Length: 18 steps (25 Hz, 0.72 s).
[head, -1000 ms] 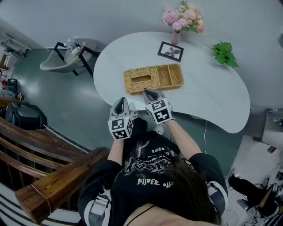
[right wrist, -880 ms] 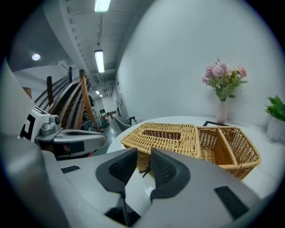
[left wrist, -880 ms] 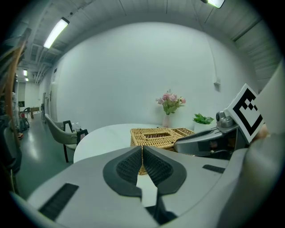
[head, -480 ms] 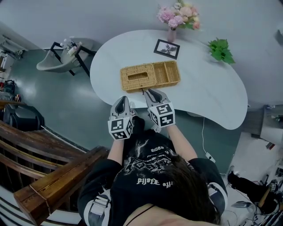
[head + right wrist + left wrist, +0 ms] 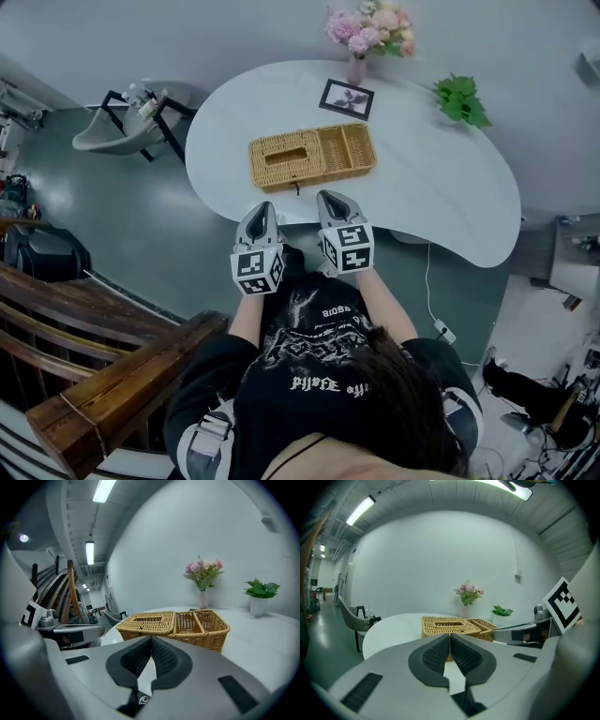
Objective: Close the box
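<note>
Grey-green floor (image 5: 169,234) surrounds a white, kidney-shaped table (image 5: 441,187), with brown wooden stair rails (image 5: 112,375) at the near left. Nearest, just short of the table's near edge, the person holds both tools side by side. The left gripper (image 5: 263,208) has its jaws pressed together with nothing between them. The right gripper (image 5: 330,197) is likewise closed and empty. Both stand apart from the rectangular woven wicker box (image 5: 312,155), which sits a little farther in on the table. Its slotted wicker lid (image 5: 286,153) lies flat over the left section, and two open compartments (image 5: 345,145) are on its right. Beyond it lie a black-framed picture (image 5: 346,98), then a vase of pink flowers (image 5: 366,33), with a small green potted plant (image 5: 458,98) at the far right.
</note>
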Motion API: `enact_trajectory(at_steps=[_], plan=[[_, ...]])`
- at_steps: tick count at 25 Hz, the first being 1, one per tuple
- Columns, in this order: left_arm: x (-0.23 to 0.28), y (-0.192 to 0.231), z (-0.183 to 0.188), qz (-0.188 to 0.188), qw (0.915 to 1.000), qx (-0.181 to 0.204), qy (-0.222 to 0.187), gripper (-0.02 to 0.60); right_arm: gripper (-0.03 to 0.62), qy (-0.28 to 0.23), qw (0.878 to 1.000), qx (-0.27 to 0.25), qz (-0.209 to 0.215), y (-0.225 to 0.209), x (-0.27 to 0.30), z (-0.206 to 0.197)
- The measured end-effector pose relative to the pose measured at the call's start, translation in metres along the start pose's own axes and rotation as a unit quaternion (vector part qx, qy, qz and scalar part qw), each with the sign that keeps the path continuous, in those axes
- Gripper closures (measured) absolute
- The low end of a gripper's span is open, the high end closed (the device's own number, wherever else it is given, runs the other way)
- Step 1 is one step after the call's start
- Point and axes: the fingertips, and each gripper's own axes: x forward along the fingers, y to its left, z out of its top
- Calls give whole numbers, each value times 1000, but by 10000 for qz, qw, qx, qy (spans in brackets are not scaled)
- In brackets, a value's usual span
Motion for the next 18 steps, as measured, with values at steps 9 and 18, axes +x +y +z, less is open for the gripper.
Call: enact_trajectory(at_steps=[9, 18], plan=[[-1, -3, 3, -60, 9999, 37, -88, 555, 569, -4, 9999, -80, -107, -1, -7, -7], [-3, -6, 1, -55, 9999, 61, -94, 555, 569, 81, 9999, -16, -122, -2, -9, -16]])
